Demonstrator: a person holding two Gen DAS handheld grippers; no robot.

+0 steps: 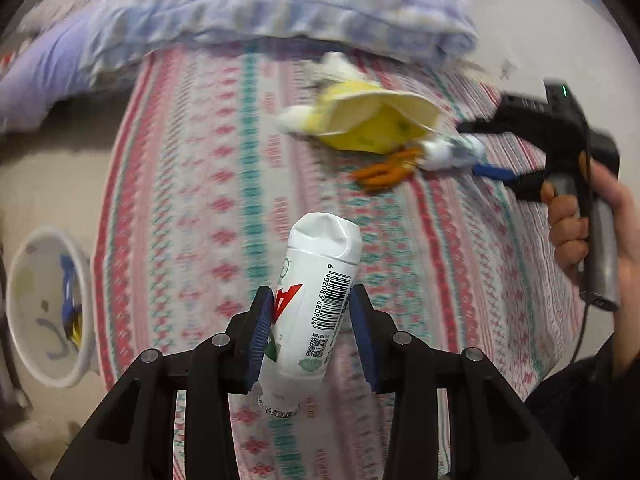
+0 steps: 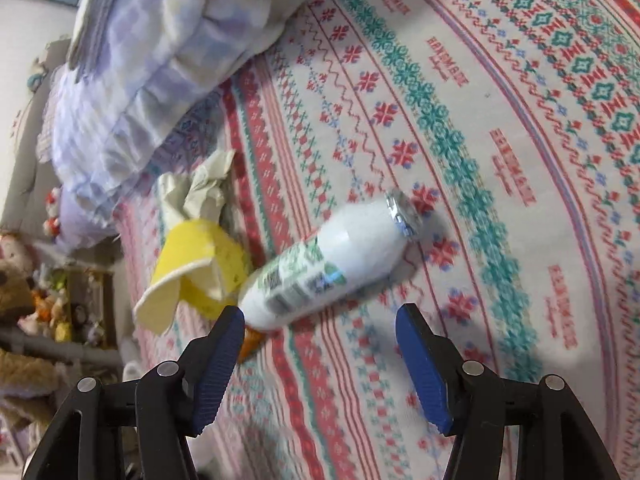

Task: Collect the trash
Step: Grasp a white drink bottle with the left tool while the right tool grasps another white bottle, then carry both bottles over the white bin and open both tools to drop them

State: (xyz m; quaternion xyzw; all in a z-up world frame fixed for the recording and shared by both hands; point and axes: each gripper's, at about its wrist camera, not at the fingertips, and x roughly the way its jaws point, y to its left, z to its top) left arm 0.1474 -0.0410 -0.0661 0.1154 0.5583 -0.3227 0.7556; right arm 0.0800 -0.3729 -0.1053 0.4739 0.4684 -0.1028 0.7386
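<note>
My left gripper [image 1: 311, 300] is shut on a white plastic bottle [image 1: 316, 292] with a barcode and red letter, held above the patterned bedspread [image 1: 192, 184]. My right gripper [image 2: 320, 316] is open, just short of a second white bottle [image 2: 332, 264] lying on the bedspread [image 2: 500, 128]; its left finger sits near the bottle's base. That bottle [image 1: 452, 152] and the right gripper [image 1: 492, 152] also show in the left wrist view. A crushed yellow paper cup [image 2: 192, 272] [image 1: 372, 120], crumpled paper [image 2: 200, 188] and orange peel [image 1: 388, 170] [image 2: 250, 344] lie beside it.
A white bin [image 1: 48, 308] with some trash inside stands on the floor left of the bed. A folded blue-checked quilt [image 1: 260, 4] [image 2: 160, 60] lies at the head of the bed. Stuffed toys [image 2: 48, 304] sit on a shelf at left.
</note>
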